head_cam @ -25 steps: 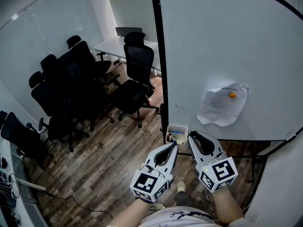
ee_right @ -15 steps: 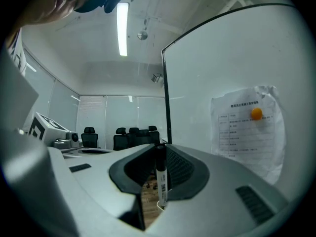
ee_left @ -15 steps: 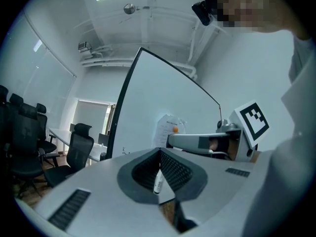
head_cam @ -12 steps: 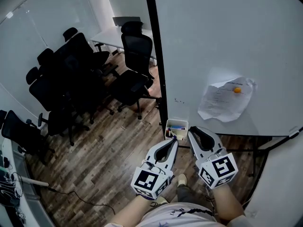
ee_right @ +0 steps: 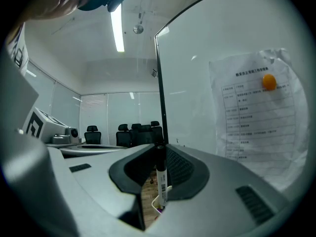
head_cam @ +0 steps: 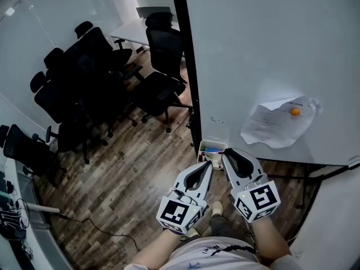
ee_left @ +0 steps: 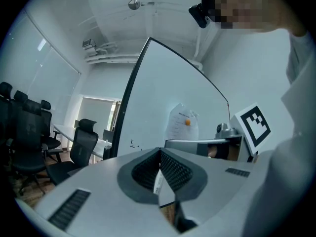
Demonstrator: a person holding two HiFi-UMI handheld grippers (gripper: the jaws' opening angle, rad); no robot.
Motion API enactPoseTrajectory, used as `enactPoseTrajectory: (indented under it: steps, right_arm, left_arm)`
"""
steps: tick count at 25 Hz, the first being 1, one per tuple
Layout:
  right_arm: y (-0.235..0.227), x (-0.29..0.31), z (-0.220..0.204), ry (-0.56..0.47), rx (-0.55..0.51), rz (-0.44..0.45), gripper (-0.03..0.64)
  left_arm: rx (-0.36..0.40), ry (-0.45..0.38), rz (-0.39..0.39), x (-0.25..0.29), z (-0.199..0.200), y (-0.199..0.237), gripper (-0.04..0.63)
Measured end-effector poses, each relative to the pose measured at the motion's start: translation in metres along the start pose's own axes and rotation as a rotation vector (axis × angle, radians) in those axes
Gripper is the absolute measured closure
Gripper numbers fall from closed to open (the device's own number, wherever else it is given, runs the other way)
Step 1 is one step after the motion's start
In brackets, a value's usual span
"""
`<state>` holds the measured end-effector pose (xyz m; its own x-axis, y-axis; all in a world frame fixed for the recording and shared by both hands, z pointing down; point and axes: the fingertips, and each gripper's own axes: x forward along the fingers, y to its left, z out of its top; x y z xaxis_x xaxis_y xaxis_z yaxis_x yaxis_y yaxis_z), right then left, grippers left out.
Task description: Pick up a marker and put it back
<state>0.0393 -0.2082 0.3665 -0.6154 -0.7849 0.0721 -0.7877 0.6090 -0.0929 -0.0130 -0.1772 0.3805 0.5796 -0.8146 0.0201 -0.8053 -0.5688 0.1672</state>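
**White marker pinched over its box at the foot of the board**

Glossy white whiteboard fills the right of the head view, edged on its left by a black upright frame post. Brown wood-plank floor spreads below and to the left. A cluster of black office chairs on castors stands on it, well apart from the person.

A crumpled white printed paper sheet hangs on the board, held by a small round orange magnet.

Low in the head view, the grey left gripper and the grey right gripper point side by side at the board's lower edge, each with a black-and-white marker cube at its back end. The left tongs are pressed together at the tips. A thin white printed sliver shows in the gap behind them, and I cannot tell what it is.

A small white open-topped box sits by the foot of the post, just beyond both sets of tips, with coloured pens inside.

The right tongs are closed on a slim marker with a black cap and a white barcoded barrel. It stands upright between the ribbed pads, its lower end at the box's mouth. Whether it touches the box cannot be made out.
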Motion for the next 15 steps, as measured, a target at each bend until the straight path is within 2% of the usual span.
enactPoseTrajectory:
  steps: [10,15]
  right_arm:
    - [-0.014,0.043,-0.07,0.072,-0.026,0.043,0.541]
    - [-0.022,0.054,-0.12,0.15,-0.027,0.049,0.541]
  left_arm:
    - [-0.058,0.052,0.064,0.021,-0.033,0.035,0.584]
    - [-0.085,0.097,0.085,0.03,-0.063,0.046,0.584]
